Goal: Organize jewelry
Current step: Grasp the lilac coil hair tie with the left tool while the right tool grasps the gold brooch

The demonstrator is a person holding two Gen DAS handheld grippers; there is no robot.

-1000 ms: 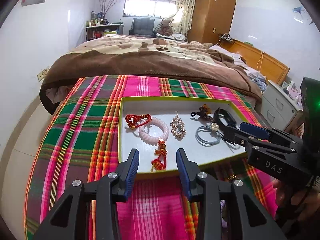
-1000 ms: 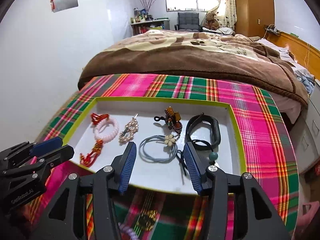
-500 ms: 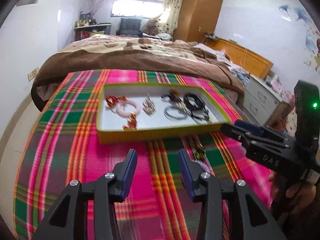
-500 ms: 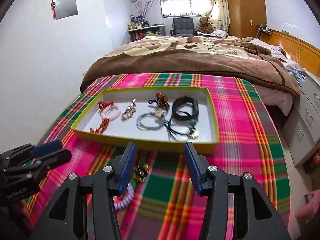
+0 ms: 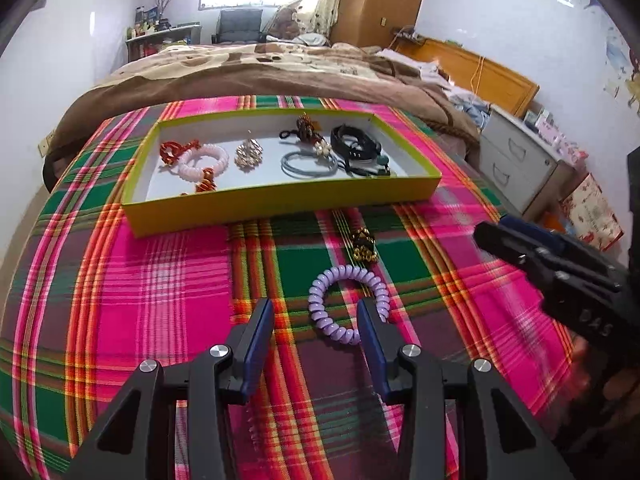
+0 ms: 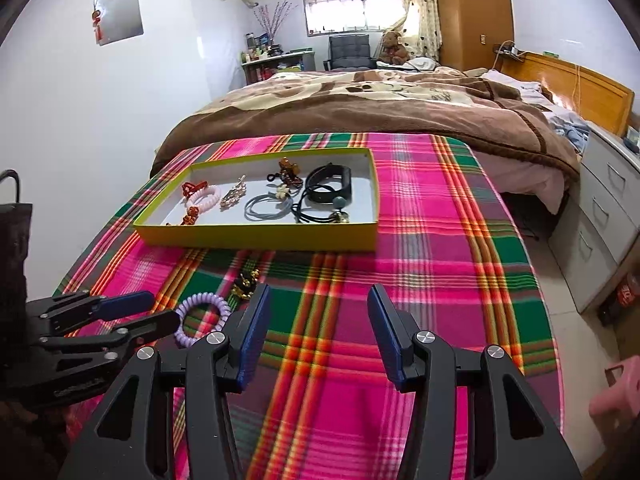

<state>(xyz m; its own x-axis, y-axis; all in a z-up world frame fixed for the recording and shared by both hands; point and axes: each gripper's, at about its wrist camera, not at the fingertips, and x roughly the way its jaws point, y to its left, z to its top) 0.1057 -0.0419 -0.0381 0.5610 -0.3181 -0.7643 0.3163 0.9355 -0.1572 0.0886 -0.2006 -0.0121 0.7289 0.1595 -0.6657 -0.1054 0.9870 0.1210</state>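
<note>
You've pulled both claws back from the tray (image 5: 280,200), left claw (image 5: 316,316) and right claw (image 6: 316,320) released and empty, so the purple coil bracelet (image 5: 348,304) on the counter beside the left claw looks next.

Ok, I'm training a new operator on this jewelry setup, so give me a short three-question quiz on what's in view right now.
1. True or false: the purple spiral hair tie lies inside the yellow-green tray.
2. Multiple choice: which item lies between the hair tie and the tray? A) pink bead bracelet B) gold-and-black beaded piece C) black band
3. Fill in: the left gripper is ____, with nothing between its fingers.

Key:
1. False; it lies on the plaid cloth in front of the tray.
2. B, the gold-and-black beaded piece. The pink bead bracelet and black band are in the tray.
3. Open.
</note>
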